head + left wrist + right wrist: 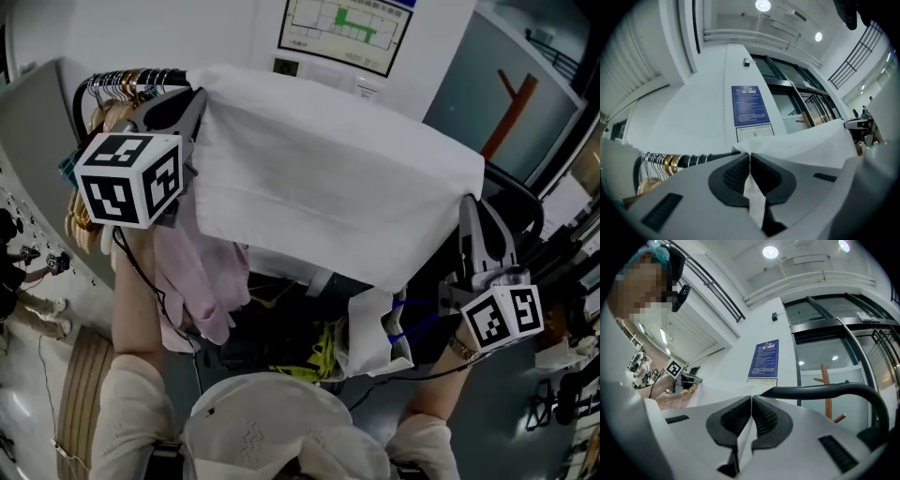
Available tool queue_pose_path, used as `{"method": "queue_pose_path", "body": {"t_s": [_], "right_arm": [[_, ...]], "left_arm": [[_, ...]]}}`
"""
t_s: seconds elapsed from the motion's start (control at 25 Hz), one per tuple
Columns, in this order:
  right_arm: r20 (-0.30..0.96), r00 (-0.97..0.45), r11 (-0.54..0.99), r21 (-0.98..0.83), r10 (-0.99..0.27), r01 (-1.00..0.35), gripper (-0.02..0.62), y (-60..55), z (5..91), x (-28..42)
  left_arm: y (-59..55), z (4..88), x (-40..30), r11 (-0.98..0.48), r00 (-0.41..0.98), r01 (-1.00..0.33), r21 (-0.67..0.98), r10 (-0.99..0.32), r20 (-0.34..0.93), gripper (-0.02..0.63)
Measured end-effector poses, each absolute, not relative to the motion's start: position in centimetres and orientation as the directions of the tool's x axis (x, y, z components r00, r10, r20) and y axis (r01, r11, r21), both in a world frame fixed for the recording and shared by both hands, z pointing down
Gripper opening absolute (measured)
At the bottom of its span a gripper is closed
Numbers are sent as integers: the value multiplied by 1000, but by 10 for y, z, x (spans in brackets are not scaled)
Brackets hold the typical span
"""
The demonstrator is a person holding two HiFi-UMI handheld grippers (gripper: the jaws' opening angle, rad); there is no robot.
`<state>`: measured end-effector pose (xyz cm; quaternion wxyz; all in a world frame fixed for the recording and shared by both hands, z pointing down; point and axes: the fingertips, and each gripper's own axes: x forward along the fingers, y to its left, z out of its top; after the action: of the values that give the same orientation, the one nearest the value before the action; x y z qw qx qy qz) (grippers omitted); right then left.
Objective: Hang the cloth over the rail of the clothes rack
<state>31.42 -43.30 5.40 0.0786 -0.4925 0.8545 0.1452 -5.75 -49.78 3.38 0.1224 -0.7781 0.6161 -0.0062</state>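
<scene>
The hangers (131,86) crowd the left end of the rail (820,390), with a pink garment (202,277) hanging under them. Toward the right the rail shows bare up to its downward bend. The spread cloth (328,178) covers its middle from above, and a wall (693,117) stands behind.

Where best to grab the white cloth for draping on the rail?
Its two upper corners, one claw coming in from each end. The white cloth is limp; pinching the top edge spreads it flat. The left claw and right claw are shut there, edge stretched between them, probably suited to laying over the rail.
</scene>
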Motion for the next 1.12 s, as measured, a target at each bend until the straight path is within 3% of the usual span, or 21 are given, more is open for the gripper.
{"method": "queue_pose_path", "body": {"t_s": [0.24, 0.44, 0.56, 0.6, 0.64, 0.76, 0.84, 1.0, 1.12], "right_arm": [[-309, -464, 444, 138, -830, -886, 21, -436, 53, 312], [-285, -421, 415, 84, -861, -906, 23, -457, 72, 313], [-280, -398, 392, 81, -873, -916, 31, -461, 77, 315], [-268, -394, 385, 88, -879, -919, 63, -463, 78, 315], [-257, -389, 377, 94, -885, -921, 99, -464, 79, 314], [-255, -324, 299, 132, -911, -945, 124, -464, 78, 321], [-302, -261, 231, 132, -917, -964, 124, -460, 74, 330], [-460, -143, 195, -68, -876, -978, 124, -441, 68, 364], [-515, -160, 232, -77, -842, -970, 123, -422, 68, 364]], "left_arm": [[-508, 15, -57, -212, 244, -936, -279, -966, -84, 21], [-505, 32, -64, -72, 126, -953, -295, -977, -169, 29], [-501, 28, -69, 96, -2, -930, -356, -967, -254, 107], [-500, 27, -71, 137, -30, -915, -379, -961, -275, 135], [-499, 25, -73, 164, -47, -903, -396, -956, -288, 161], [-498, 26, -77, 189, -62, -893, -409, -951, -303, 195], [-497, 27, -80, 214, -82, -891, -402, -944, -321, 195], [-483, 33, -92, 262, -125, -907, -329, -915, -384, 193], [-458, 32, -99, 246, -115, -942, -230, -878, -465, 193]]}}
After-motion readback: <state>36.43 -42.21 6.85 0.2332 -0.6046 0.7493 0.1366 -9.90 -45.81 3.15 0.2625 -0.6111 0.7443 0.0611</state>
